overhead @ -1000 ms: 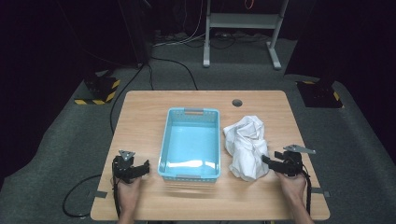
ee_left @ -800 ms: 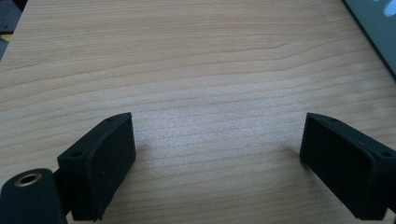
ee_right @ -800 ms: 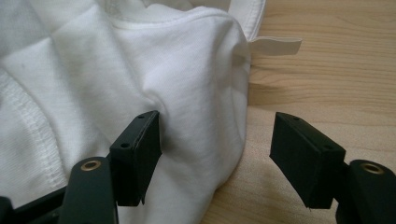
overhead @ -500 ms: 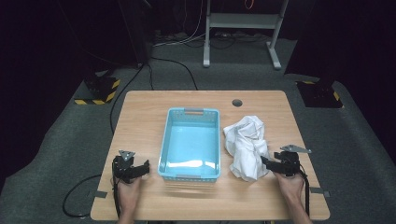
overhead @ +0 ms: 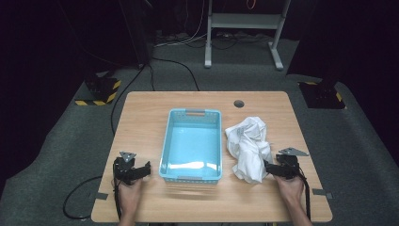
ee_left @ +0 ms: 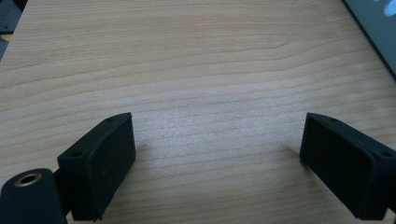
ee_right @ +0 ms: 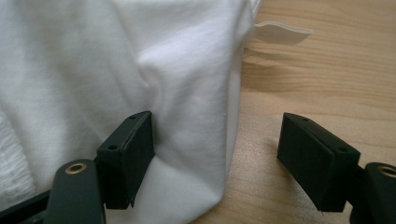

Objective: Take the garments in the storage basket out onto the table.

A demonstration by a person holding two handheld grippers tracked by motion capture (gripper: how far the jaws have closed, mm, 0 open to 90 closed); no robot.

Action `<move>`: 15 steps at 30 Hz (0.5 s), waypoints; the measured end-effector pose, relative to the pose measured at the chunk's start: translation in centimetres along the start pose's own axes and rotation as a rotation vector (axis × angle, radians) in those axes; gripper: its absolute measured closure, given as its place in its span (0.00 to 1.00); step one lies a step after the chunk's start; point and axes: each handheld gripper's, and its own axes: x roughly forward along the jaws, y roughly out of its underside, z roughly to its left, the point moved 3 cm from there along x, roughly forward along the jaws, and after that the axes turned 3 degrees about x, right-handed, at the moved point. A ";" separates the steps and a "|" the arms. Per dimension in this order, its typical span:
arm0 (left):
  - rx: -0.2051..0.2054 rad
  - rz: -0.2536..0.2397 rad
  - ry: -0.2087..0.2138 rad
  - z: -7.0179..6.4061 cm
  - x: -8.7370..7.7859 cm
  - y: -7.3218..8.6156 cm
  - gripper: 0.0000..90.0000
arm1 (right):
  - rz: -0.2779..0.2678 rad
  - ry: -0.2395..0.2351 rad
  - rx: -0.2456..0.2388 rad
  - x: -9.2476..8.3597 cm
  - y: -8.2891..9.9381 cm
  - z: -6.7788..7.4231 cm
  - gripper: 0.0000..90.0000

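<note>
now that my right tool (ee_right: pixel 217 154) has just widened, unclenched, around the white cloth (overhead: pixel 248 147) beside the basket (overhead: pixel 192 143), i can grip it.

cloth (ee_right: pixel 116 70): cut off by top and left edges | basket (ee_left: pixel 373 21): only a corner in frame

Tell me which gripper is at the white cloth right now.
The right gripper: its open jaws straddle the edge of the white cloth, one pad against the fabric. The left gripper stands open over bare table.
</note>
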 end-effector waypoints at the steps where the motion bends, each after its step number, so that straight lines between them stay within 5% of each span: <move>1: 0.000 0.000 0.000 0.0 0.0 0.0 0.12 | 0.006 0.014 -0.019 0.1 0.0 0.2 0.28; 15: -0.001 0.000 0.000 0.0 0.0 0.0 0.12 | 0.008 0.018 -0.024 0.1 0.0 0.2 0.27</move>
